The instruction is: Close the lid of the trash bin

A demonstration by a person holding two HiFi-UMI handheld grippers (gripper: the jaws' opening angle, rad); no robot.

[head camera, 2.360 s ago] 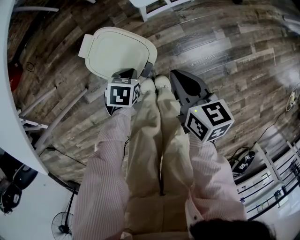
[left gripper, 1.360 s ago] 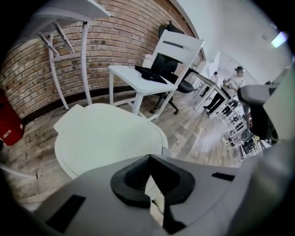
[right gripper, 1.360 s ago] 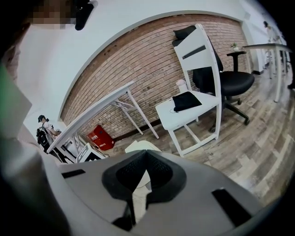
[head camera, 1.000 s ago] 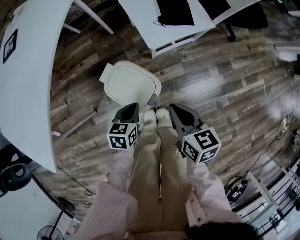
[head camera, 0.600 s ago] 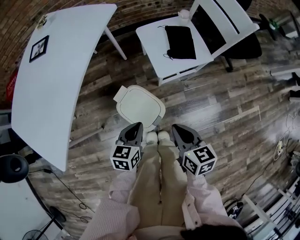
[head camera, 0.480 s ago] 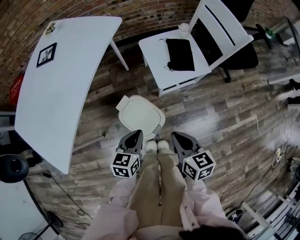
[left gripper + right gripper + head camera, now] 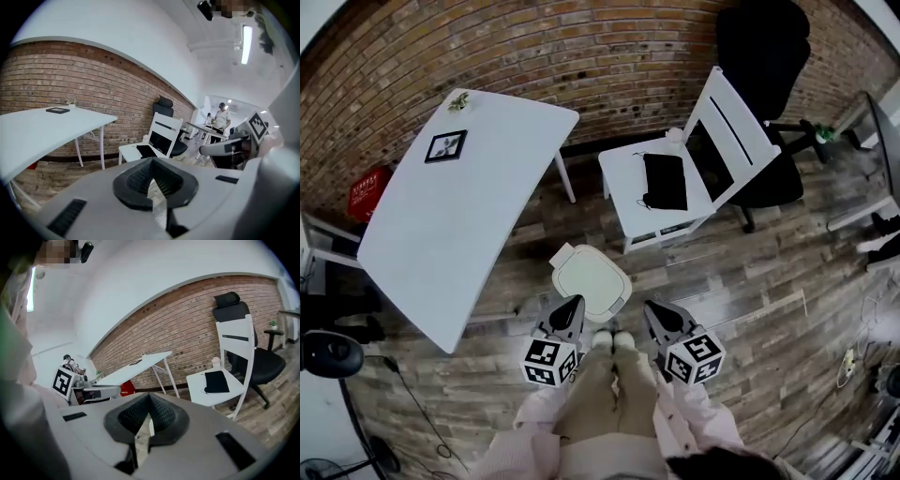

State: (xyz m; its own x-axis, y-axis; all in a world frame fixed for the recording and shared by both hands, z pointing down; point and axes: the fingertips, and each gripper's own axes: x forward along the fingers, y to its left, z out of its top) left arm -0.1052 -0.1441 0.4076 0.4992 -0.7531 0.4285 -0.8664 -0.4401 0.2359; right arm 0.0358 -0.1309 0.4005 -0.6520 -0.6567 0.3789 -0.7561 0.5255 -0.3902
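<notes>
The trash bin point(image 7: 592, 284) stands on the wooden floor point(image 7: 741, 281) with its lid down, just ahead of the person's shoes, between the white table point(image 7: 459, 216) and the white chair point(image 7: 712, 141). The left gripper point(image 7: 570, 309) and the right gripper point(image 7: 656, 312) hang near it, apart from it. Both are clenched on nothing.

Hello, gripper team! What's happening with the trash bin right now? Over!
Grippers: left gripper shut, empty; right gripper shut, empty. Task thing: trash bin, lid down flat. Nothing on the lid, nothing between grippers and bin. Over.
</notes>
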